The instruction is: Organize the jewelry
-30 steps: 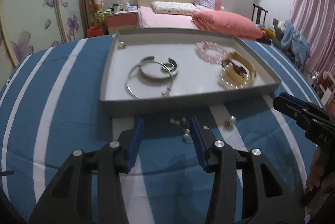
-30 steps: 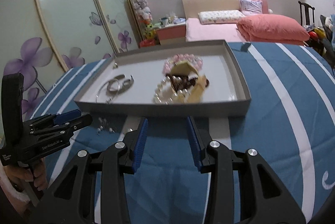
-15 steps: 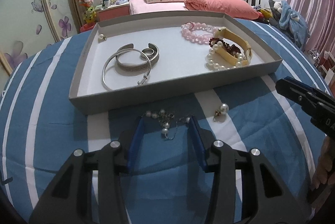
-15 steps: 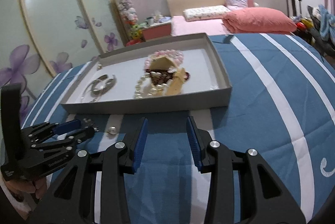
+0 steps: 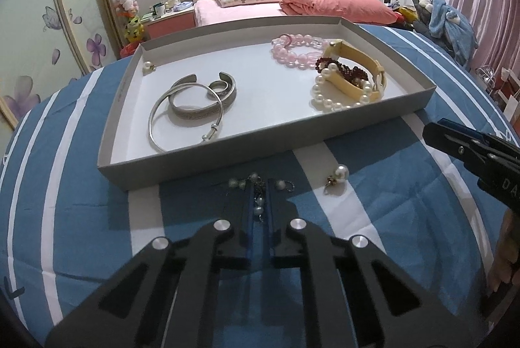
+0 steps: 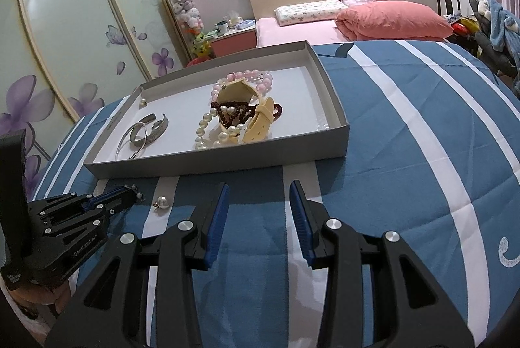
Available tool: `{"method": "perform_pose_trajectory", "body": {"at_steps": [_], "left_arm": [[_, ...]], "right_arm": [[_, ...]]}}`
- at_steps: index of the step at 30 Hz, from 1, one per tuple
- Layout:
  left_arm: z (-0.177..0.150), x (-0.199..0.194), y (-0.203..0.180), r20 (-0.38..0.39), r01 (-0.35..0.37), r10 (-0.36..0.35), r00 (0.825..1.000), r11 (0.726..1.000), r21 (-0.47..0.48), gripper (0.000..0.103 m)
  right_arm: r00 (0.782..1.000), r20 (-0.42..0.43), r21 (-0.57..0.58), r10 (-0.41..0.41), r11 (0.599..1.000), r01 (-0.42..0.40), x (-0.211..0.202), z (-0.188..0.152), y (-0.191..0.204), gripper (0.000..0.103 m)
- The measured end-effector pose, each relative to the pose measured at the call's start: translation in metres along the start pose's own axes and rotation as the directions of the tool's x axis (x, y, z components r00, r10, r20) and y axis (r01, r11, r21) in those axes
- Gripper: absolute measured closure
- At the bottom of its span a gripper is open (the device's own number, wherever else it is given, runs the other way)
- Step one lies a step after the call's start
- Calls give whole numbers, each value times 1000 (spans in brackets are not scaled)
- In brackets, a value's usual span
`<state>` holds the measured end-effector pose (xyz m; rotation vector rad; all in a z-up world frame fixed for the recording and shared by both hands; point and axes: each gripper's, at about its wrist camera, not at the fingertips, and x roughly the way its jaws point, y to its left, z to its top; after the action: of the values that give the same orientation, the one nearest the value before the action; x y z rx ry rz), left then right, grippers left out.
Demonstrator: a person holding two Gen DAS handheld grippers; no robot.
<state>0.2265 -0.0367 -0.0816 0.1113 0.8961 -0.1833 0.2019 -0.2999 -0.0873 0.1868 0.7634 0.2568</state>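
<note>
Pearls on a chain (image 5: 258, 192) lay on the striped cloth (image 5: 373, 211) just in front of the tray (image 5: 208, 164), and the left gripper (image 5: 259, 190) had its fingers nearly together around them; whether the pads actually pinched the chain was hard to tell. One pearl earring (image 5: 338, 177) sat on the cloth just to the right. Off to the right, the right gripper (image 6: 259, 195) hung above the cloth with fingers spread, holding nothing. Inside the tray lay silver bangles (image 5: 191, 110), a pink bracelet (image 5: 294, 50), a pearl bracelet (image 5: 338, 94), a watch (image 5: 360, 68) and a small pearl (image 5: 148, 66) in the far left corner.
</note>
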Motion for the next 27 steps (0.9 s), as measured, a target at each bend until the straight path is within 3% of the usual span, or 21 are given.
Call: {"method": "perform_pose_trajectory", "body": {"at_steps": [12, 20, 27], "left_arm": [[-13, -19, 44, 70, 32, -23, 997, 992, -121, 97], [-22, -33, 79, 142, 87, -53, 988, 965, -247, 97], [-25, -44, 95, 223, 130, -62, 973, 943, -307, 97]], "right_arm": [[1000, 14, -97, 8, 995, -7, -3, -1, 20, 63], [996, -40, -219, 78, 972, -85, 7, -7, 62, 63], [992, -107, -297, 63, 950, -92, 24, -10, 89, 63]]}}
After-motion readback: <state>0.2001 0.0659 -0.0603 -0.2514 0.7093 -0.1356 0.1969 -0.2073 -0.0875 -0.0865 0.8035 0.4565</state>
